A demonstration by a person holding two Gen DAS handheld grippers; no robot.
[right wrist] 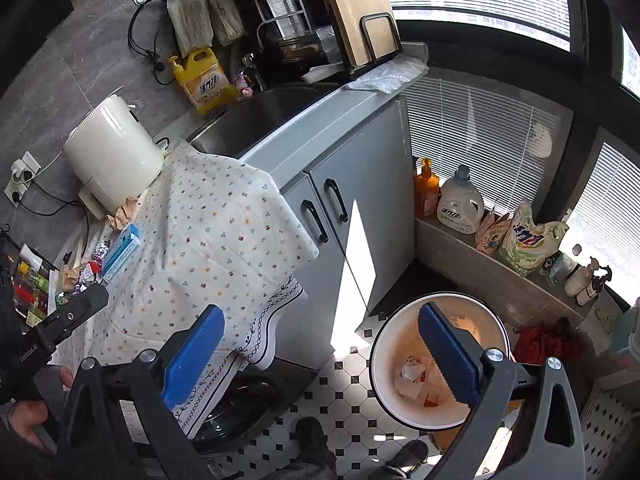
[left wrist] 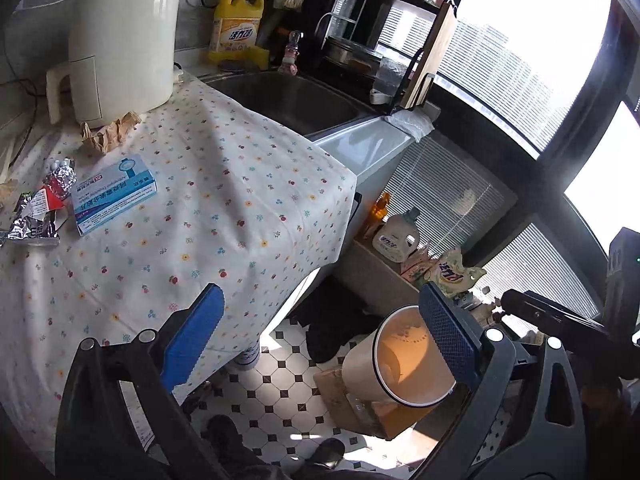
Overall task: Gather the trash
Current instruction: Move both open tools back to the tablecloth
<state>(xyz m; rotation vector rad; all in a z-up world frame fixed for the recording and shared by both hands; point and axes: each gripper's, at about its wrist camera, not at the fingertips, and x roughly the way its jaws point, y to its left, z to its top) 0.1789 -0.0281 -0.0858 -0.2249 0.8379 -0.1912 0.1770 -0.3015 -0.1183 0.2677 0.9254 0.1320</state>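
Desk (left wrist: 224, 184) under floral cloth, cream kettle (left wrist: 120, 44) at its back. Trash bin (right wrist: 440, 364) on the tiled floor beside the cabinet, crumpled wrappers (right wrist: 416, 372) already inside. Blue medicine box (left wrist: 114, 194) lies flat on the desk, crumpled brown paper (left wrist: 108, 132) touching the kettle base, foil wrappers (left wrist: 40, 208) just left of the box. Left claw (left wrist: 320, 340) released, holding nothing (over desk edge). Right claw (right wrist: 320, 344) released, hanging above the bin, nothing between the pads.
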